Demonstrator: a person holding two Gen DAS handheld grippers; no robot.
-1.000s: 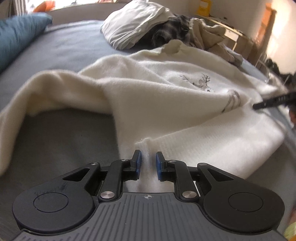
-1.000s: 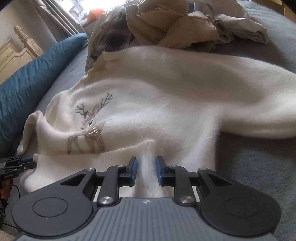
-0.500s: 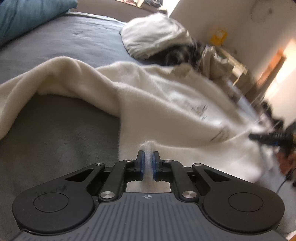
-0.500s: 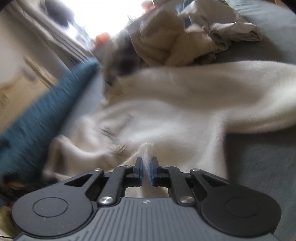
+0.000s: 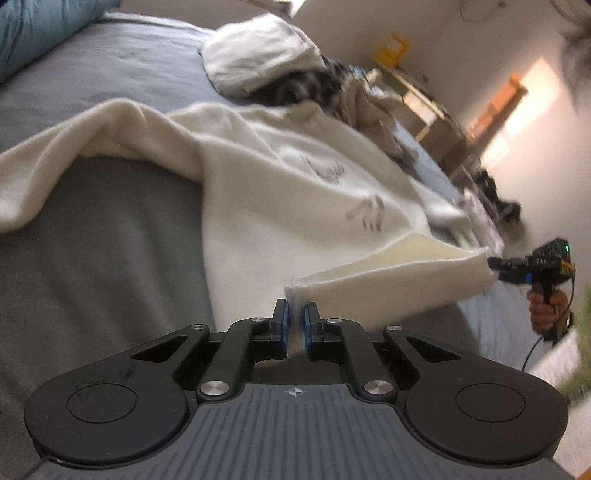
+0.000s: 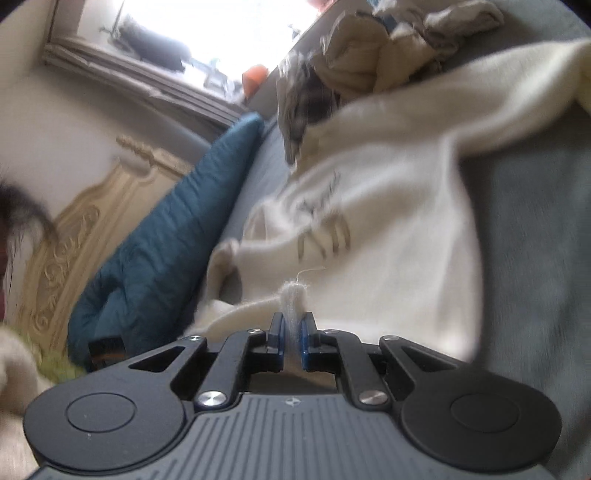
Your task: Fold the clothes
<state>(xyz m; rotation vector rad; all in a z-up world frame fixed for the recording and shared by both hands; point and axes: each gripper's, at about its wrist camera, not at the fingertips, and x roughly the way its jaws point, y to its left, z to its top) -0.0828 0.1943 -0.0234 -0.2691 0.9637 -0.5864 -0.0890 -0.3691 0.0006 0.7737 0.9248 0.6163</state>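
While the left gripper point(image 5: 294, 325) pinches one hem corner of the cream sweater point(image 5: 280, 184) and the right gripper point(image 6: 291, 338) pinches the other, the hem edge hangs taut between them above the grey bed point(image 5: 96, 236). Bare bedding lies left; a clothes pile point(image 6: 369, 48), somewhat blurred, sits beyond the collar.

Bed point(image 5: 92, 229): your grey cover fills the left of frame.
Sweater point(image 5: 280, 192): cream, spread across centre.
Pillow point(image 5: 33, 26): teal, upper left.
Clothes pile point(image 5: 295, 74): upper centre.
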